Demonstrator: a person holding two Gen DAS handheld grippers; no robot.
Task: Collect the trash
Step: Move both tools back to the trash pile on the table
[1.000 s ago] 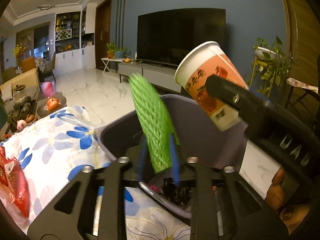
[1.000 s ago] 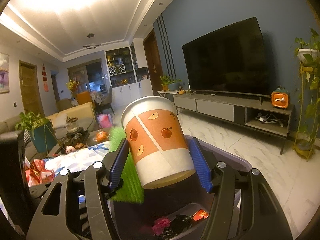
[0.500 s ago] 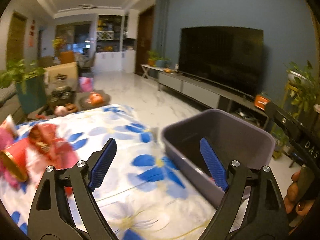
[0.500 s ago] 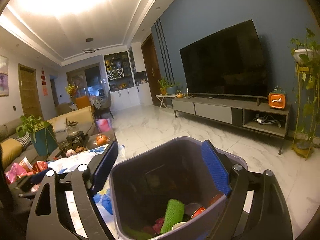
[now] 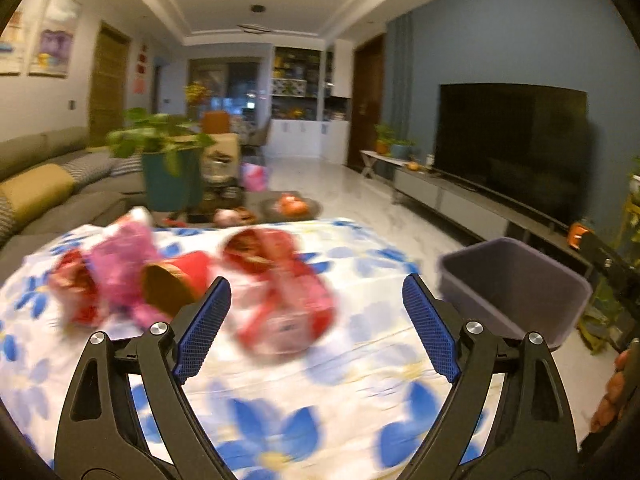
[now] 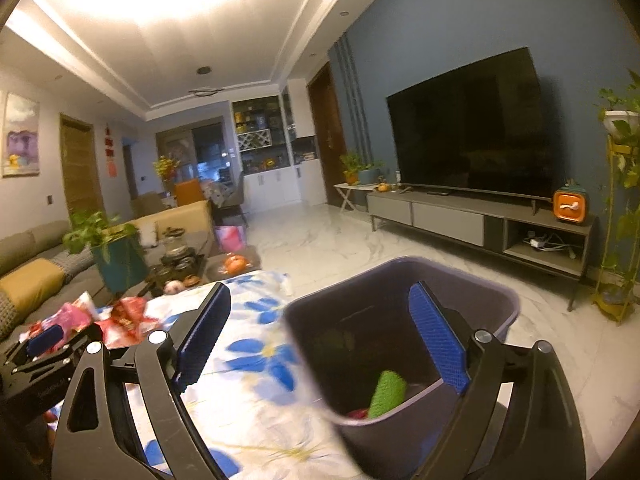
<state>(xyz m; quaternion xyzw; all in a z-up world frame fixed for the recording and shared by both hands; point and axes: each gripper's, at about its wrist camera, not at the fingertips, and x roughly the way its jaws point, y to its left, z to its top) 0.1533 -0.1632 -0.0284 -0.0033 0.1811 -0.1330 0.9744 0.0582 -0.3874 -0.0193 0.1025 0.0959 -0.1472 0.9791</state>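
Nearest in the left wrist view, the left gripper (image 5: 316,322) is seen with its blue-padded fingers (image 5: 202,330) spread wide and nothing between them. In the right wrist view, the right gripper (image 6: 320,338) is likewise released and empty, poised over the near rim of a grey bin (image 6: 472,272).

Inside the bin, a green foam net (image 6: 386,394) and a scrap of red can be made out, so part of the collecting is judged done. More is left: just beyond the left fingers, on a desk covered by a white cloth with blue flowers (image 5: 280,420), a blurred red wrapper (image 5: 288,316) is seen, and to its left a red tub with a brown end (image 5: 176,284) lies beside pink and red packaging (image 5: 116,264). The bin stands at the desk's right edge.

Farther off, a potted plant (image 5: 168,168) and a sofa are placed on the left, a marble floor in the middle, and a large dark television (image 6: 468,128) on a blue wall to the right.
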